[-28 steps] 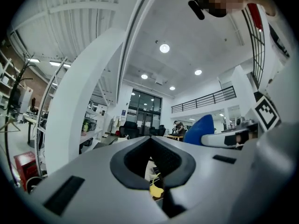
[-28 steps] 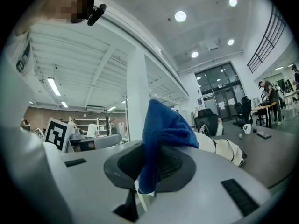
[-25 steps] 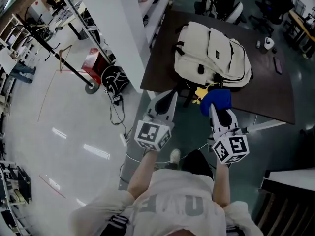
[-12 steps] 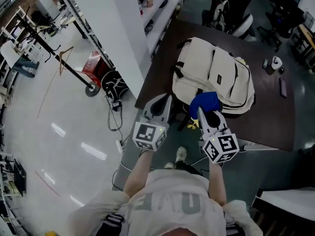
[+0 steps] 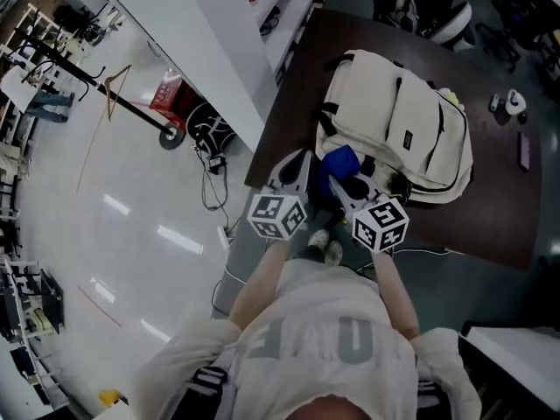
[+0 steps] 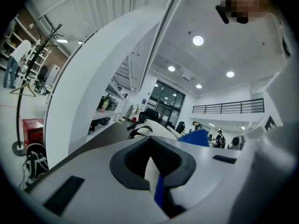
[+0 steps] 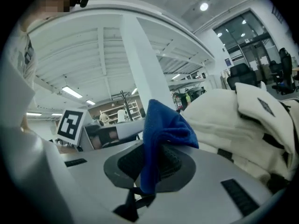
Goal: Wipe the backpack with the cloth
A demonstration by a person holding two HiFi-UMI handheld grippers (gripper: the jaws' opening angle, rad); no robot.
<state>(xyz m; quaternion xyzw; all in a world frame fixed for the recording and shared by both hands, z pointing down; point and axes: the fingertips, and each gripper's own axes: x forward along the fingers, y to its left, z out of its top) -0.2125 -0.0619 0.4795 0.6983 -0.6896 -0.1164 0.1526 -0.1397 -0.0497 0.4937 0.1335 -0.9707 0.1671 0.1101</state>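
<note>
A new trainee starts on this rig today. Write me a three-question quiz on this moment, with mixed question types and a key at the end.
1. True or false: the blue cloth is clamped in the right gripper.
2. Multiple choice: the cream backpack lies on A) the floor, B) the dark table, C) an office chair.
3. Short answer: which gripper has nothing between its jaws?

Key
1. True.
2. B.
3. The left gripper. Its jaws are together on nothing.
</note>
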